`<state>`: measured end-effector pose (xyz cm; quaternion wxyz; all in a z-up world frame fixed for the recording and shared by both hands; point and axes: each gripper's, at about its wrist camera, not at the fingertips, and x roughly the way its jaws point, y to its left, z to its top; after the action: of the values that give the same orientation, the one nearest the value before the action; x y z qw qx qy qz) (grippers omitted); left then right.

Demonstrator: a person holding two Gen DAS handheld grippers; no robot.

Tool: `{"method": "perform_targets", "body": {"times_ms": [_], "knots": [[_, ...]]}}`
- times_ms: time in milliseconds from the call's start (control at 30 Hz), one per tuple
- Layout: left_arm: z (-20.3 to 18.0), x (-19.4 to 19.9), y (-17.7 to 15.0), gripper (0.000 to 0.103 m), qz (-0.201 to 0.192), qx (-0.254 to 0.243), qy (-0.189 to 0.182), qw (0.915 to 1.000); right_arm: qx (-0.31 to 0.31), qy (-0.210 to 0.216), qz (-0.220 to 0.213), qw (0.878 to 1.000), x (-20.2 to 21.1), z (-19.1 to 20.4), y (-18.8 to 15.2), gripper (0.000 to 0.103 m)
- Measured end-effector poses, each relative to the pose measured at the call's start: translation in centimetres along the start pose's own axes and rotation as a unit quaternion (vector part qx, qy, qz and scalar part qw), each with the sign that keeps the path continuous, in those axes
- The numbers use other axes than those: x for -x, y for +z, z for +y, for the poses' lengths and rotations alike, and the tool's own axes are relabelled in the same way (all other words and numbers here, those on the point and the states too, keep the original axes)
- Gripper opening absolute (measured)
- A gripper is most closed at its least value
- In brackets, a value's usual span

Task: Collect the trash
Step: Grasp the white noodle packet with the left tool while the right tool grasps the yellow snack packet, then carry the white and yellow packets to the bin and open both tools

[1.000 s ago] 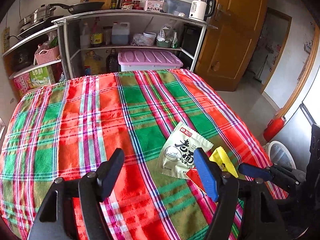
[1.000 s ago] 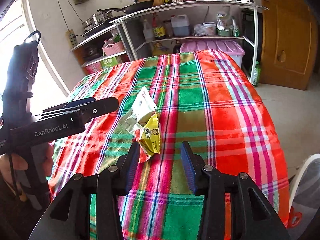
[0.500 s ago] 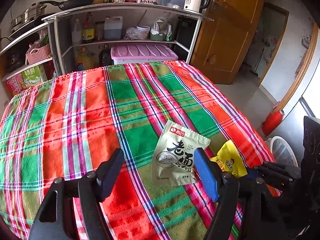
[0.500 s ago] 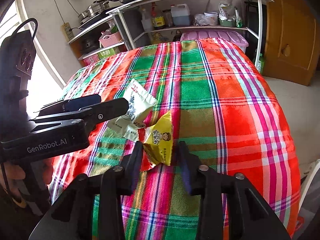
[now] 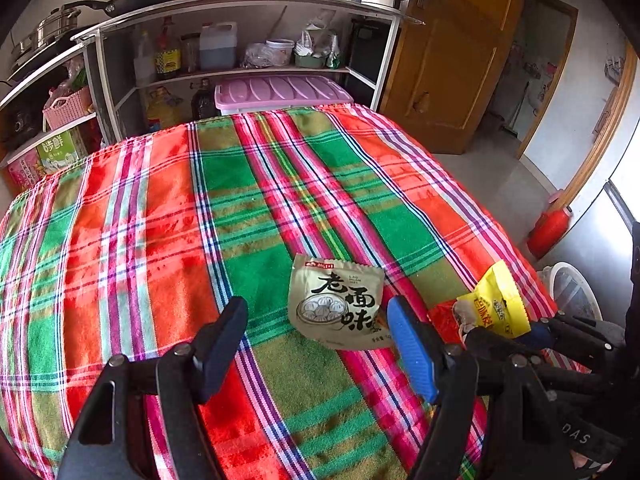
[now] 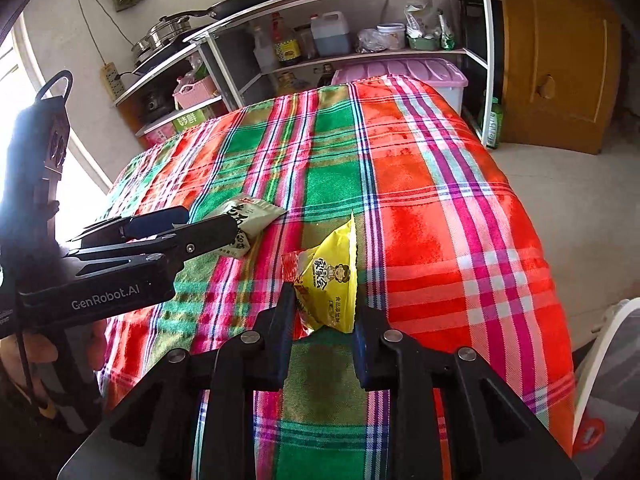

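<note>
A beige snack wrapper (image 5: 338, 306) with black Chinese characters lies flat on the plaid tablecloth (image 5: 200, 208). My left gripper (image 5: 316, 344) is open just in front of it, jaws wide apart. It also shows in the right wrist view (image 6: 248, 216), partly behind the left gripper. My right gripper (image 6: 324, 312) is shut on a yellow and red snack wrapper (image 6: 330, 284) and holds it up off the cloth. The yellow wrapper (image 5: 494, 306) shows at the right of the left wrist view.
A white bin (image 5: 572, 292) stands on the floor by the table's right edge, also in the right wrist view (image 6: 600, 360). A red object (image 5: 548, 230) is on the floor beyond it. Metal shelves (image 5: 248, 32) with bottles and a pink-lidded box (image 5: 280, 92) stand behind the table.
My right gripper has closed on the yellow wrapper and lifted it off the cloth. My left gripper has moved closer to the beige wrapper, still open.
</note>
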<state>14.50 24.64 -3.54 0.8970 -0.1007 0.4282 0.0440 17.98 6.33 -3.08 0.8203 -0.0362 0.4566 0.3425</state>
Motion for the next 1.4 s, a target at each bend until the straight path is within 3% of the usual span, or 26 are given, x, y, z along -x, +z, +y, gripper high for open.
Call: {"method": "perform_targets", "body": {"times_ms": [133, 267, 333, 800, 1400], "knots": [[-0.1, -0.5, -0.1, 0.073, 0.004, 0.003, 0.006, 1.0000, -0.004, -0.005, -0.003, 1.000, 0.3, -0.3, -0.1, 0.025], [-0.5, -0.5, -0.1, 0.055, 0.001, -0.003, 0.009, 1.0000, -0.005, -0.007, -0.005, 1.000, 0.6, -0.5, -0.1, 0.025], [-0.8, -0.5, 0.0, 0.052, 0.001, -0.009, 0.011, 0.9999, -0.008, -0.008, -0.006, 1.000, 0.6, -0.6, -0.1, 0.025], [-2.3, 1.3, 0.0, 0.049, -0.021, -0.024, 0.031, 0.9990, -0.017, -0.012, -0.021, 1.000, 2.1, -1.2, -0.4, 0.025], [-8.1, 5.8, -0.8, 0.049, -0.054, -0.063, 0.001, 0.9966, -0.036, -0.031, -0.070, 0.996, 7.9, -3.1, -2.2, 0.025]]}}
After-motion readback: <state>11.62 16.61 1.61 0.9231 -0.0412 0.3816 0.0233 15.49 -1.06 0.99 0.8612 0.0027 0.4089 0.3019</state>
